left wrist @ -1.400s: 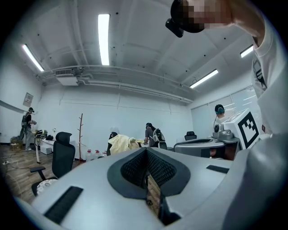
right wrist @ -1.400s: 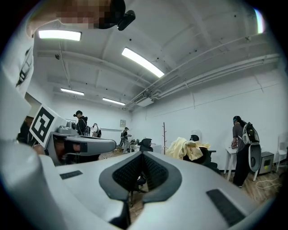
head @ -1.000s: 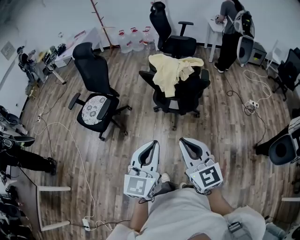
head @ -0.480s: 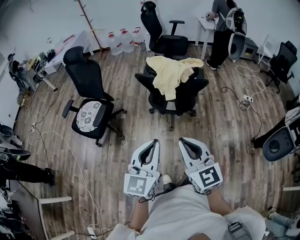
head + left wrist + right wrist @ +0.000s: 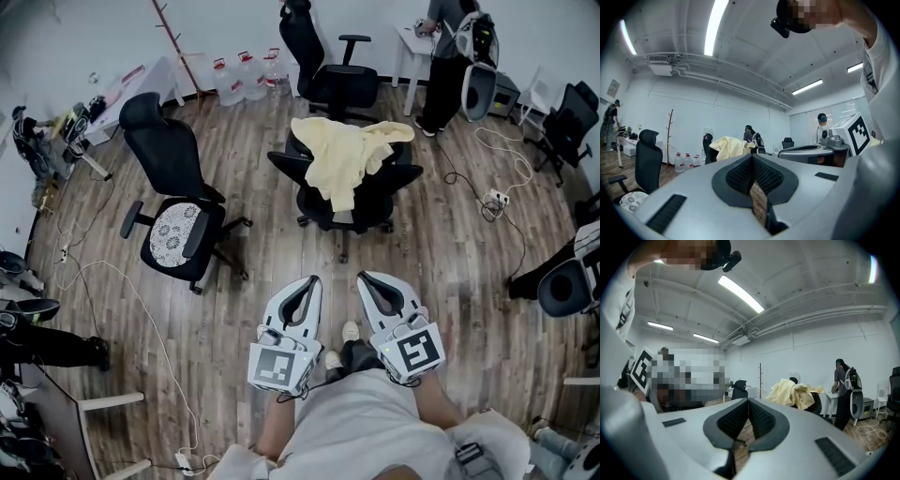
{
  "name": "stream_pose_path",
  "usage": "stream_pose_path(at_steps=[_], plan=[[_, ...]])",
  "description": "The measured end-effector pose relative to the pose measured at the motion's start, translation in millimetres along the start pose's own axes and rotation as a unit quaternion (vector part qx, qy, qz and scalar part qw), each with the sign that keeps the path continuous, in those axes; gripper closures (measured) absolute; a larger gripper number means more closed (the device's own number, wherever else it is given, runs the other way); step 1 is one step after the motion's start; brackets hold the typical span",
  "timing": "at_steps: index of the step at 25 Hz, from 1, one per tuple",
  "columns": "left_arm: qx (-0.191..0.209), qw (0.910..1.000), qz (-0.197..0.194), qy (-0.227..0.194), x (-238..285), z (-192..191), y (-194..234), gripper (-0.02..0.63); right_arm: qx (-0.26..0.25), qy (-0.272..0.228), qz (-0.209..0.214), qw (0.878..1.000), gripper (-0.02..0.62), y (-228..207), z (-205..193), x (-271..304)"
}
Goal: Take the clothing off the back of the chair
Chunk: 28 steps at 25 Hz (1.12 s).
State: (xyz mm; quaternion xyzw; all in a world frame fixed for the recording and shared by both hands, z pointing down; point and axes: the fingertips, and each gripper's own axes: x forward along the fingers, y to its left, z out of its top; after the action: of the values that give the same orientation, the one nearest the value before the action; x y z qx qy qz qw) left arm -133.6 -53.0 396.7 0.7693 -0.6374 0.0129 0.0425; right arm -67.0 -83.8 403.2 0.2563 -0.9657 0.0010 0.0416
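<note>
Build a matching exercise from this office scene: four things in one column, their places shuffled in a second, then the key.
1 yellow garment
2 water jugs
3 patterned cushion
4 standing person

A beside the wooden coat stand
B on the left chair
C at the white table
D draped over the middle chair

Pairs: 1-D, 2-A, 3-B, 4-C

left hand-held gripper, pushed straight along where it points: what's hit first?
Probably the yellow clothing draped over the black chair; only wooden floor lies between. Its line runs near the clothing's edge, so it might slip past.
</note>
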Motion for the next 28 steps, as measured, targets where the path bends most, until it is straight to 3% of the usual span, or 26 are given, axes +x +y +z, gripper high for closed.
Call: stream_pose_path(at_steps=[7,28], plan=[[0.005,0.9999,0.01,0.004,38,7,18,0.589,-0.015,-0.007,0.019,1.0,0.574,-24,11,34],[0.015,0.9993,0.03,0.017,105,15,29,0.589,0.019,-0.004,0.027,0.999,0.574,-90,5,68]])
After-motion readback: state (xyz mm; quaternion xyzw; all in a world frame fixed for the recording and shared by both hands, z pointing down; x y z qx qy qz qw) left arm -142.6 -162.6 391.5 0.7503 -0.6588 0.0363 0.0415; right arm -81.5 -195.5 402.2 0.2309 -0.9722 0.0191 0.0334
